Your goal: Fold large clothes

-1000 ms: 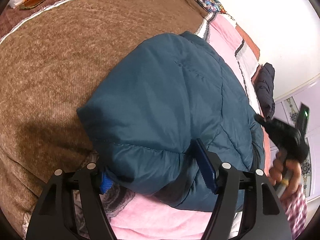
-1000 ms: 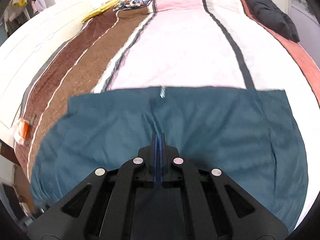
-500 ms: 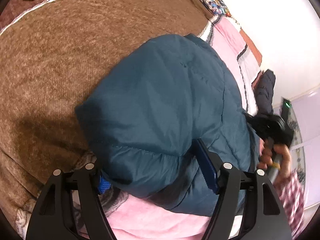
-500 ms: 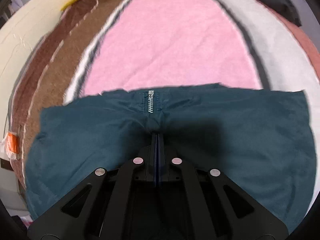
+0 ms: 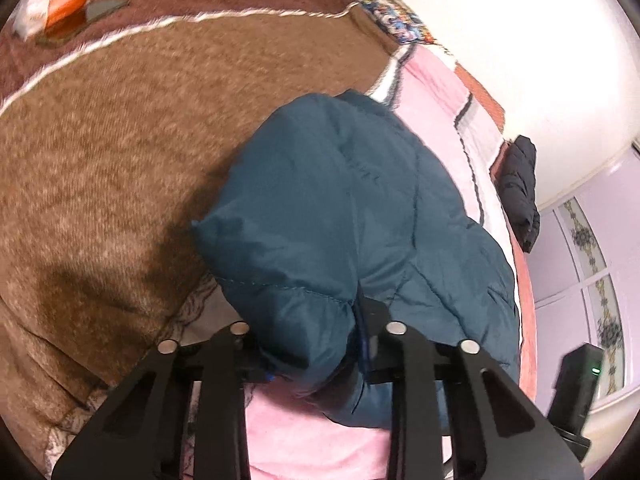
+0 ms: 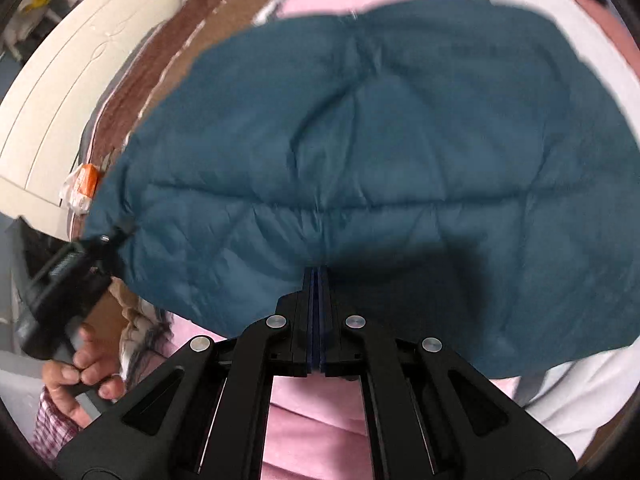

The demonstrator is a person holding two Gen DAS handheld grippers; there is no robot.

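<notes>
We see left tongs (image 5: 310, 354) tilted down, just closed on the teal jacket's (image 5: 360, 216) corner near the bed's (image 5: 100, 140) edge, right tongs (image 6: 318, 280) pressed together, pinching nothing we can see, over jacket's edge.

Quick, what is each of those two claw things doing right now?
Left gripper: jaws have just been closing, now pinching a corner of the teal jacket.
Right gripper: closed on the jacket's near edge.

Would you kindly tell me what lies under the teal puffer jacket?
The teal puffer jacket lies on a striped blanket: brown bands at one end, pink along its near edge. Whatever sits directly beneath the jacket's middle is covered and cannot be seen.
</notes>
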